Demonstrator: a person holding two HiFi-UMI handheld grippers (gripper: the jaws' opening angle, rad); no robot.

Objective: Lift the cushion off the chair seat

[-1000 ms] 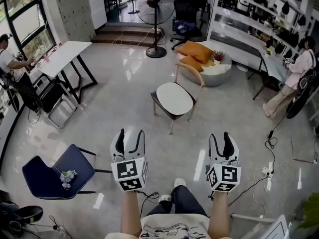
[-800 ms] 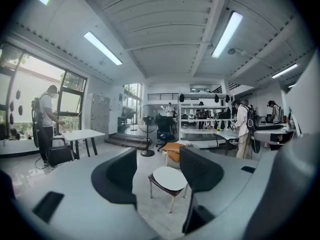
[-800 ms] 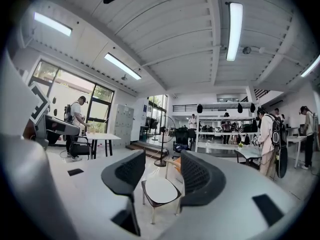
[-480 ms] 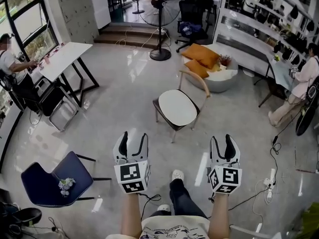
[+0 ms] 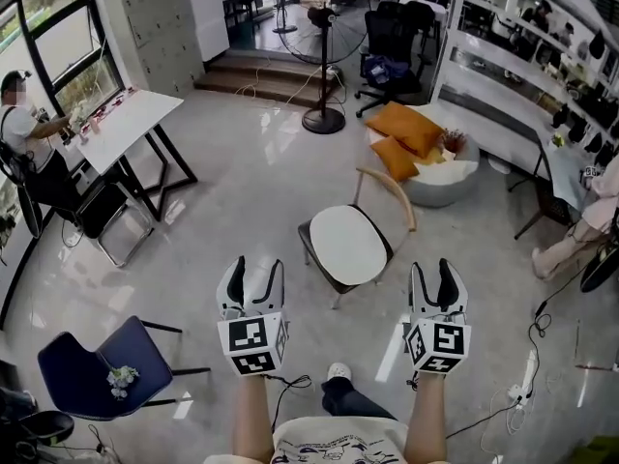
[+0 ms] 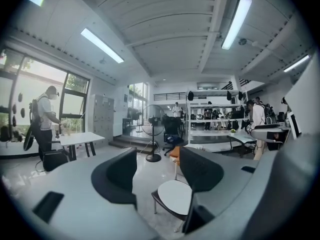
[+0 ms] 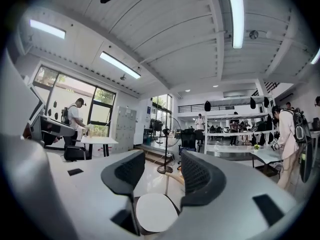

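A white oval cushion (image 5: 347,244) lies flat on the seat of a dark chair (image 5: 315,261) with a curved wooden backrest (image 5: 392,188), mid-floor ahead of me. My left gripper (image 5: 250,278) is held out short of the chair, to its left, open and empty. My right gripper (image 5: 437,276) hangs to the chair's right, also open with nothing between its jaws. Beyond the left gripper's (image 6: 157,176) jaws the cushion (image 6: 175,196) shows low and right. Past the right gripper's (image 7: 157,176) jaws the cushion (image 7: 156,211) sits low in the gap.
A standing fan (image 5: 326,46) and a white beanbag with orange pillows (image 5: 408,133) lie behind the chair. A white folding table (image 5: 126,129) with a person (image 5: 27,129) stands at left, a blue chair (image 5: 102,370) near left. Cables (image 5: 527,356) trail at right.
Both grippers and I have advanced toward the chair; it now sits nearer and lower in the head view, almost between the grippers. The jaws stay apart.
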